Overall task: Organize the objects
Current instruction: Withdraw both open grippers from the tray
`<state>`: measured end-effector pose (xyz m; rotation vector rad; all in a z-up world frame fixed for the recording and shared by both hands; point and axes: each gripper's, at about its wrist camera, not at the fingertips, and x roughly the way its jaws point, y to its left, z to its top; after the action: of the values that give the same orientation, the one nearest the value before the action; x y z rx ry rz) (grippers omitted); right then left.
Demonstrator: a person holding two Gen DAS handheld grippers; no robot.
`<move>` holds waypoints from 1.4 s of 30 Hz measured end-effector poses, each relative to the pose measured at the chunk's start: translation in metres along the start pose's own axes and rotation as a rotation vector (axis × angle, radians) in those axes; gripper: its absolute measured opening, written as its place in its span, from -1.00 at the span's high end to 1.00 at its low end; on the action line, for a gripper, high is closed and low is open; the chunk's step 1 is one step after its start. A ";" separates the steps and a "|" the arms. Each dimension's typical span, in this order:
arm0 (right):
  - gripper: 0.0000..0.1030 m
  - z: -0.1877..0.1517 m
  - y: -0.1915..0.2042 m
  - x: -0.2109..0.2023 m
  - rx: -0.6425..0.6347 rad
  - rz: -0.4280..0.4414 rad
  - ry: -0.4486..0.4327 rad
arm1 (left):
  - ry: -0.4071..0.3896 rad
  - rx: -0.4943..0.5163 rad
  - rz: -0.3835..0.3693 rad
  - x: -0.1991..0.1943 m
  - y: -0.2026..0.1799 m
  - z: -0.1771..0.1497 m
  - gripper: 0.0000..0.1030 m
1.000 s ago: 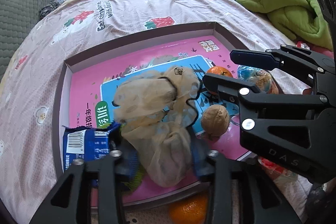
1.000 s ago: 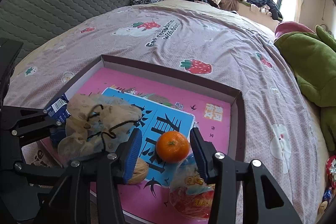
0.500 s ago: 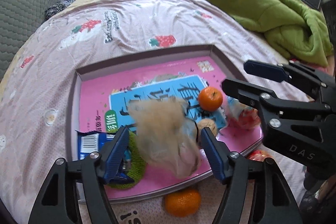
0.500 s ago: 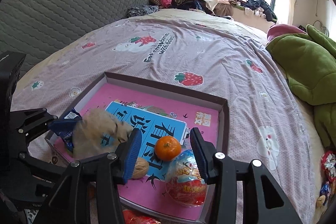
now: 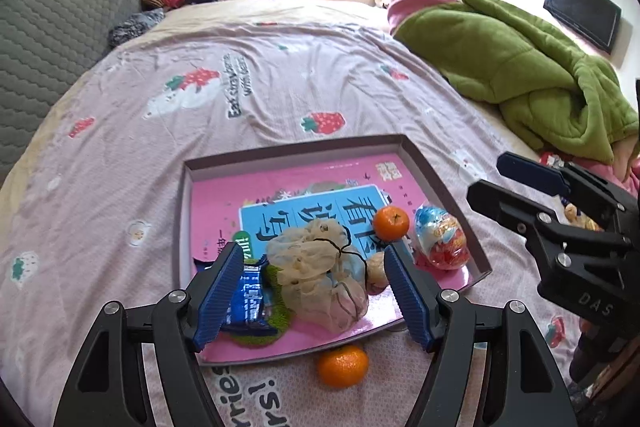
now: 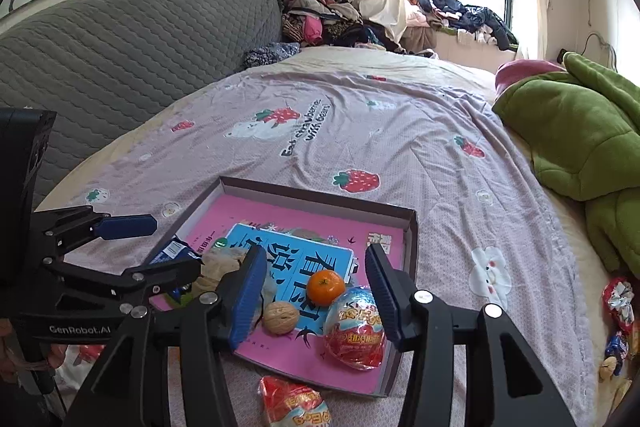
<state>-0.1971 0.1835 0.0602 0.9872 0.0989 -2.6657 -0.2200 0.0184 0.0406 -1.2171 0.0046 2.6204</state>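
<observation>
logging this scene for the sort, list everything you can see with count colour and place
tray: 1, pink floor, on the bed
mesh pouch: 1, beige, in tray
tangerines: 2, orange, one in tray, one on the sheet by its near edge
walnut: 1, tan, in tray
foil egg: 1, red and blue, in tray
snack packet: 1, blue, in tray
red wrapped snack: 1, outside tray
blanket: 1, green, right side of bed
left tool: open, empty
right tool: open, empty
</observation>
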 end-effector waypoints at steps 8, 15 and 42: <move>-0.06 -0.001 0.010 -0.040 0.020 0.022 -0.075 | -0.087 -0.010 0.082 -0.044 -0.002 -0.010 -0.44; -0.10 -0.007 0.024 -0.063 0.006 0.047 -0.101 | -0.125 -0.029 0.092 -0.075 -0.002 -0.020 -0.44; -0.20 -0.020 0.041 -0.115 0.015 0.081 -0.183 | -0.178 -0.025 0.115 -0.132 -0.029 -0.043 -0.44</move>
<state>-0.0891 0.1764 0.1208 0.7303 -0.0006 -2.6701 -0.0996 0.0123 0.1148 -1.0150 0.0092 2.8283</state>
